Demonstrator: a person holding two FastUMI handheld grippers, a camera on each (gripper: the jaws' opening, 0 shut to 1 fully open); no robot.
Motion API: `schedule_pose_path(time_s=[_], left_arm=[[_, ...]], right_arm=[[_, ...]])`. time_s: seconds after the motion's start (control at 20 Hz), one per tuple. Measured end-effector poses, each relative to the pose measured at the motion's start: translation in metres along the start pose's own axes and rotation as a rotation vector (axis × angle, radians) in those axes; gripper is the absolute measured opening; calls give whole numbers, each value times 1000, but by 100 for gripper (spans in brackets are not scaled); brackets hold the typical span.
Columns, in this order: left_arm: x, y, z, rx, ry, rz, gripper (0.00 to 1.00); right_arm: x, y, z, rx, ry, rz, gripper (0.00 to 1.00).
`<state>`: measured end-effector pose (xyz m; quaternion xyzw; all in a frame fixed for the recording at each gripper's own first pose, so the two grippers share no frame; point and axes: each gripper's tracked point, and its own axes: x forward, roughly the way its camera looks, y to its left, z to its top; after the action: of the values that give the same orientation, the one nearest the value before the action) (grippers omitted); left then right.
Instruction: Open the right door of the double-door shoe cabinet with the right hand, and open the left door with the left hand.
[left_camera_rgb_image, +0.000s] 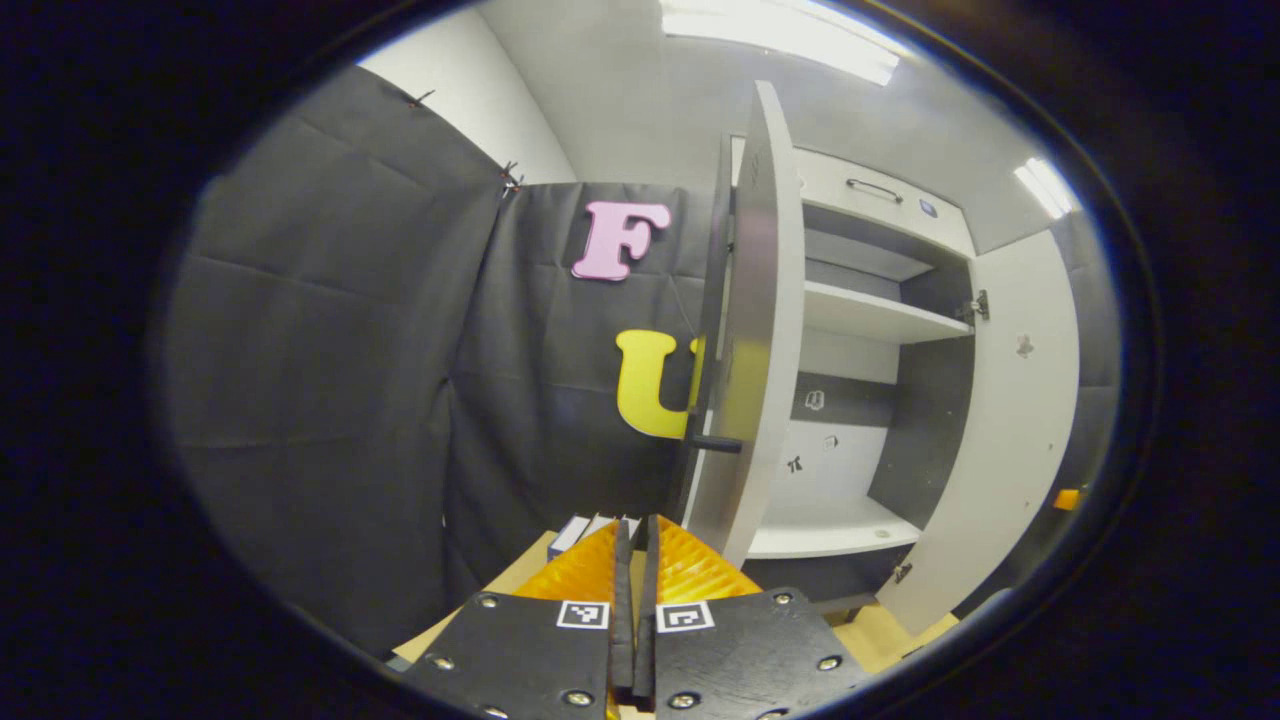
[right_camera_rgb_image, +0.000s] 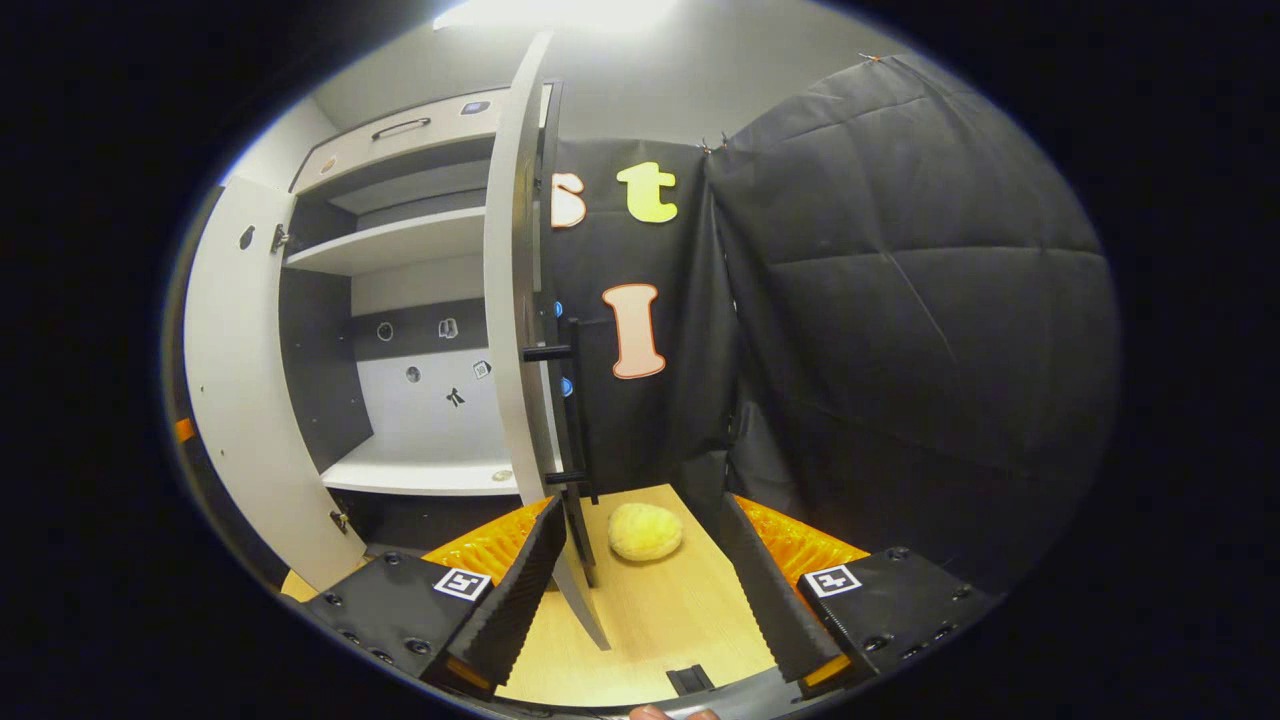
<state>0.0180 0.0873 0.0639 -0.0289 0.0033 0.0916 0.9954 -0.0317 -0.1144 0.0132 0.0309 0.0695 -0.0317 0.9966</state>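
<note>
Jaws: left gripper (left_camera_rgb_image: 634, 545) closed on nothing; right gripper (right_camera_rgb_image: 640, 560) wide open, empty. Both cabinet doors already stand swung out: left door (left_camera_rgb_image: 750, 330) edge-on ahead, right door (right_camera_rgb_image: 510, 290) likewise. Panels look stiff, light, free-swinging; best grip is the bar handle (right_camera_rgb_image: 570, 400). Shelves (left_camera_rgb_image: 870, 315) bare. Yellow lump (right_camera_rgb_image: 645, 530) sits on the table (right_camera_rgb_image: 650, 620) near the right door.

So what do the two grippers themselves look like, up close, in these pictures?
The left gripper has flat black plates fixed with silver screws, a small square black-and-white marker on each, and ribbed tongs ahead of them. The right gripper is built the same: black screwed plates, two square markers, ridged tongs. No cables or sleeves can be seen.
</note>
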Motion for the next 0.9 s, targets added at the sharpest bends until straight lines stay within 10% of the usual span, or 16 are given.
schedule_pose_path(time_s=[0.3,0.55,0.9], left_arm=[[-55,-43,2,102,-24,41,11],[-105,-90,-10,151,-32,9,96],[-132,-117,-36,159,21,0,96]], right_arm=[[-30,-9,11,30,-8,96,98],[-49,-13,11,17,-20,182,98],[-54,1,-7,1,-1,245,98]])
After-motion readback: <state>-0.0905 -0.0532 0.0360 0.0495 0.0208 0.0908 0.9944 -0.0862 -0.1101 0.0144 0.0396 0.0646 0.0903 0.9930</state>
